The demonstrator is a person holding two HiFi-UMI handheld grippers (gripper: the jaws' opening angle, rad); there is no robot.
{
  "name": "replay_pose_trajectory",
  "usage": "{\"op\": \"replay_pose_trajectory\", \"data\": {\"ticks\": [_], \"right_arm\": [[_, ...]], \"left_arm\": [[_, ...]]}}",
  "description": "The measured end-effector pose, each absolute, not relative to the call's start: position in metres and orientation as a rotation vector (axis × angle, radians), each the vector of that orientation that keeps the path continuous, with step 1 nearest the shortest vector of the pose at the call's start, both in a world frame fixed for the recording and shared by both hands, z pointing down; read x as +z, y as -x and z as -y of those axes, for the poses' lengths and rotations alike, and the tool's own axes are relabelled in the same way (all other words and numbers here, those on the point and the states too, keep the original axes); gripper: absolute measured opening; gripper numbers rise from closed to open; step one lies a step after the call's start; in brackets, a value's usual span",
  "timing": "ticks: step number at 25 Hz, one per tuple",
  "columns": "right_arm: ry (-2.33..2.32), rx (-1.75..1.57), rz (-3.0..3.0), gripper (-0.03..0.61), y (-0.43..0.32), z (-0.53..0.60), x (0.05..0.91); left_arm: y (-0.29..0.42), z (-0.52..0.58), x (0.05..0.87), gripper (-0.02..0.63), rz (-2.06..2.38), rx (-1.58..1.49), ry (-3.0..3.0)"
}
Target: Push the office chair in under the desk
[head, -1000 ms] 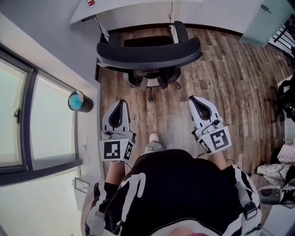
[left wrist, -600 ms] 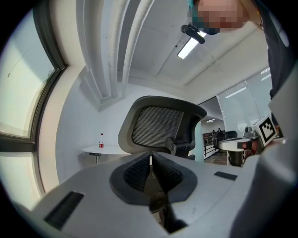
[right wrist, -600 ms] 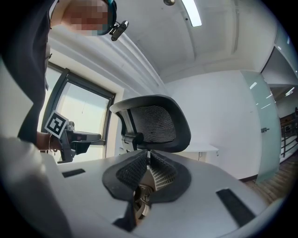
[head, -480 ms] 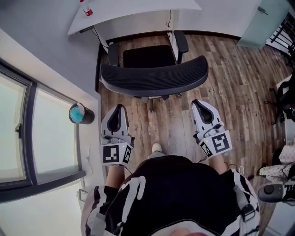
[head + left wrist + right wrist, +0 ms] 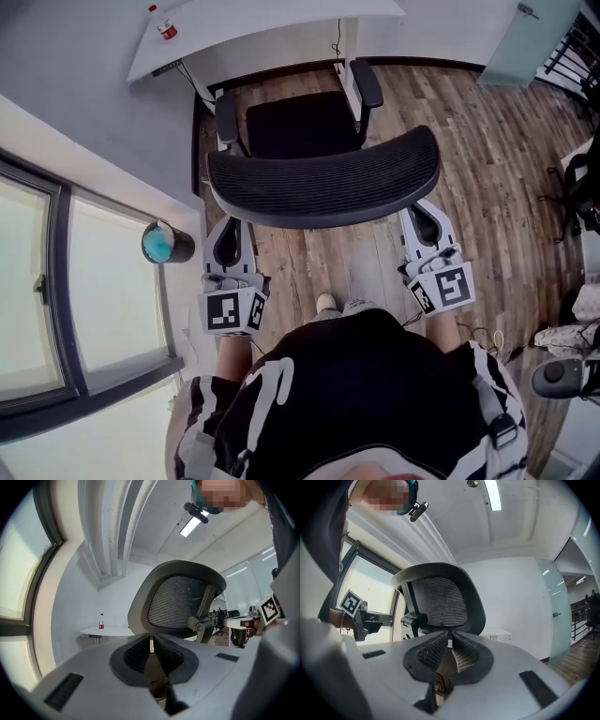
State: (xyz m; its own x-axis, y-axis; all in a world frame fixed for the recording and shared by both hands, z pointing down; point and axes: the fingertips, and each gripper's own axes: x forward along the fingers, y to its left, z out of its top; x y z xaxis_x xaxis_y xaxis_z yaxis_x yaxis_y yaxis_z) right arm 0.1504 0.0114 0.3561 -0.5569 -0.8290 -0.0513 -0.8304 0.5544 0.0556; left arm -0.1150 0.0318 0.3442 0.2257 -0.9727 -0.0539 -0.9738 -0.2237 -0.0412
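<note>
On wood-plank floor (image 5: 487,159), chair (image 5: 323,183) before desk (image 5: 262,23)

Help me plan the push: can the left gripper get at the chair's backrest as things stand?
Probably yes: the left gripper, jaws shut, points straight at the backrest close ahead, and nothing stands between them.

No legible text, brand, number or sign in any view.

Left marker cube (image 5: 232,311), on the left gripper (image 5: 151,643): black-and-white square code pattern, no letters or digits.

Right marker cube (image 5: 448,287), on the right gripper (image 5: 450,644): a pattern of the same kind, also carrying no characters.

Bottle (image 5: 167,28) on the desk (image 5: 272,21): red label visible in the head view and the left gripper view. The print is too small to read in either.
</note>
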Motion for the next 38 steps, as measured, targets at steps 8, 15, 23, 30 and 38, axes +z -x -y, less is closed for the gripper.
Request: {"op": "replay_pose_trajectory", "data": {"ticks": [8,15,23,30,38], "right_arm": [[1.435,0.113,-2.763,0.061,-0.163,0.011,0.350],[1.441,0.159,-2.742,0.177,-0.162,0.029,0.336],[1.410,0.198,-2.767,0.250,-0.163,0.048,0.323],[1.398,0.198,-2.778,0.253,-0.161,0.061,0.321],[1.450,0.226,-2.786,0.253,-0.163,0.065,0.321]], "left_arm": [[0.124,-0.022,0.339,0.111,-1.998,0.039,2.339],[0.137,-0.011,0.326,0.197,-2.015,0.085,2.313],[0.138,0.010,0.319,0.264,-1.993,0.047,2.352],[0.136,0.022,0.310,0.265,-1.944,0.027,2.387],[0.136,0.038,0.309,0.311,-1.953,-0.003,2.407]]}}
